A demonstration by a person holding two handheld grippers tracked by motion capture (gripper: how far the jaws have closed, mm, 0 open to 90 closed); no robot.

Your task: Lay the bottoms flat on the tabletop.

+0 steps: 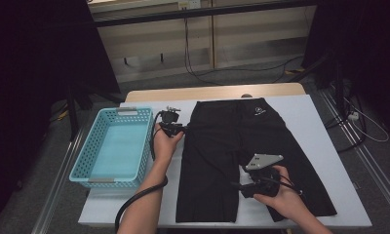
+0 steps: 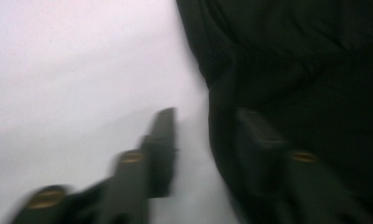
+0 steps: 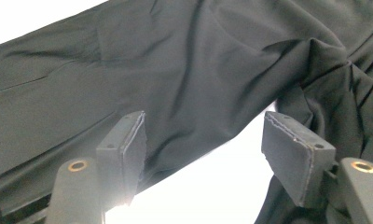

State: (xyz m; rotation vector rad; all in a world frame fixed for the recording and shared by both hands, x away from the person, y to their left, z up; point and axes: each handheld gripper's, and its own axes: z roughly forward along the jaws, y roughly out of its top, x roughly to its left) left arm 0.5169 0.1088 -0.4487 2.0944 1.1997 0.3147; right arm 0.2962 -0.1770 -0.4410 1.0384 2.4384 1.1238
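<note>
Here, both claws gape open at black shorts (image 1: 232,146): left claw (image 1: 179,127) astride the side edge, right claw (image 1: 249,187) near the crotch; either may pinch one layer only.

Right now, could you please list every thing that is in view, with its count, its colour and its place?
shorts: one pair, black, spread flat on the middle of the table, waistband at the far end.
basket: one, light blue plastic, on the table's left part, beside the shorts.
table: one, white top.
cables: several, dark, on the floor beyond the table.
left hand-held gripper: one, black, jaws apart at the left edge of the shorts near the waistband.
right hand-held gripper: one, black, jaws wide open over the crotch between the two legs.
</note>
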